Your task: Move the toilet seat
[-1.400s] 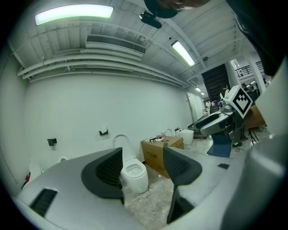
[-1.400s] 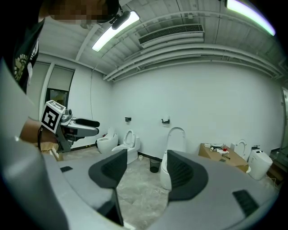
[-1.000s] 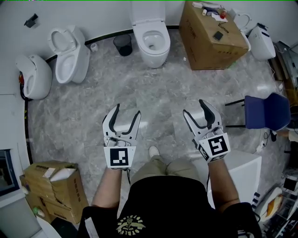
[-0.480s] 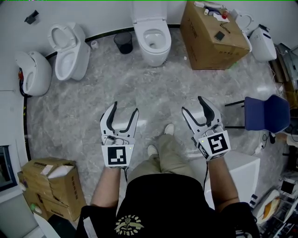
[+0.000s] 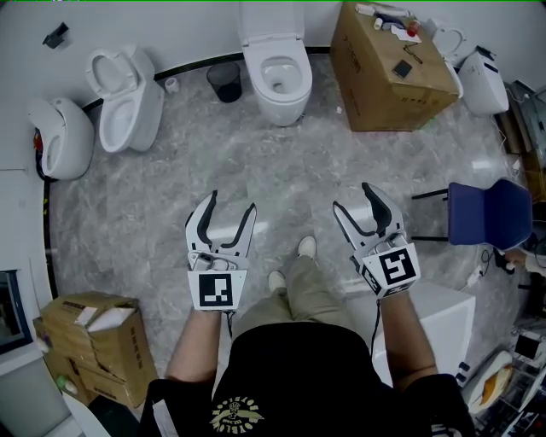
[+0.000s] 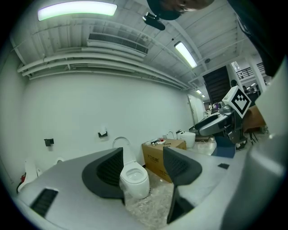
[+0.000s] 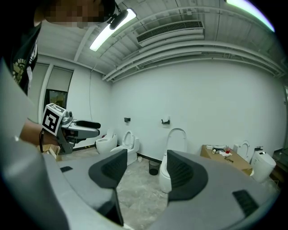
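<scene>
A white toilet (image 5: 275,81) stands against the far wall with its seat and lid (image 5: 271,19) raised upright. Both grippers are held out over the marble floor, well short of it. My left gripper (image 5: 232,202) is open and holds nothing. My right gripper (image 5: 354,198) is also open and holds nothing. In the left gripper view the toilet (image 6: 134,180) shows between the open jaws, far off. The right gripper view has the same toilet (image 7: 164,176) partly hidden behind its right jaw, the lid (image 7: 177,139) rising above.
A black waste bin (image 5: 226,83) sits left of the toilet and a big cardboard box (image 5: 388,68) right of it. Two more toilets (image 5: 128,98) (image 5: 60,141) stand far left. A blue chair (image 5: 486,207), a white cabinet (image 5: 444,316) and cardboard boxes (image 5: 94,341) flank me.
The person's leg has stepped forward between the grippers. Both grippers stay open at about the same place in view.
</scene>
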A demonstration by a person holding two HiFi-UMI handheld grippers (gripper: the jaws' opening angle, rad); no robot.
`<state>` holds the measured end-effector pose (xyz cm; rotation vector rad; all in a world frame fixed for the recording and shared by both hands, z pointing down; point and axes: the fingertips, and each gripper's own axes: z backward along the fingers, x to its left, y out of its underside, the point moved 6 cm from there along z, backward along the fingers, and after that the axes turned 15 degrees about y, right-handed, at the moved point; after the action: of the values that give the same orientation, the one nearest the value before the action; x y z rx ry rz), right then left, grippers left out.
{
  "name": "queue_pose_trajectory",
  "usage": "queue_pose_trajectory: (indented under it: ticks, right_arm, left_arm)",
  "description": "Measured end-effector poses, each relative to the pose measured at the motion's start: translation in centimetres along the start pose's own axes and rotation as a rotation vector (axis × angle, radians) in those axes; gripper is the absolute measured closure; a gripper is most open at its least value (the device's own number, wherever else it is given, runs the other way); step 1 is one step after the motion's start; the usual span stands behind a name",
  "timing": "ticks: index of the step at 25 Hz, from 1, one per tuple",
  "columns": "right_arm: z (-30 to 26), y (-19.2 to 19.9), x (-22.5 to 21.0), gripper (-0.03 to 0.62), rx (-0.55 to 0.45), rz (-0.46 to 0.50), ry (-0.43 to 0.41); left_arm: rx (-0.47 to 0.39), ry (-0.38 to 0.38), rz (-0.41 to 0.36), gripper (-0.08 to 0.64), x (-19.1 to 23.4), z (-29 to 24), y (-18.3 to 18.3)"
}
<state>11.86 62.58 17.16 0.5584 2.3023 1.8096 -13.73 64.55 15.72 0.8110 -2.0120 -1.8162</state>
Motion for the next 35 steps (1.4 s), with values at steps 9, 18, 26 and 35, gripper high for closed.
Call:
queue_pose_trajectory:
  ticks: [9, 18, 26, 35]
  right_arm:
    - [-3.2, 0.7, -2.2, 0.327, 0.028, 0.006, -0.014]
    - [-7.6, 0.1, -4.5, 0.327, 0.039, 0.009, -0.038]
    - [-12.1, -0.8, -8.2, 0.327, 0.027, 0.006, -0.057]
    - [-15.7, -1.3, -13.3, 0.327, 0.018, -0.004, -0.101]
  left_arm:
    - [0.021, -0.002, -0.001, 0.285, 1.0, -3.6, -0.1]
    - [0.031, -0.017, 0.01, 0.285, 3.4, -8.1, 0.0]
    - [0.033, -0.039, 0.013, 0.285, 5.2, -13.6, -0.5]
    - [0.012, -0.095, -0.007, 0.287, 5.6, -19.2, -3.0]
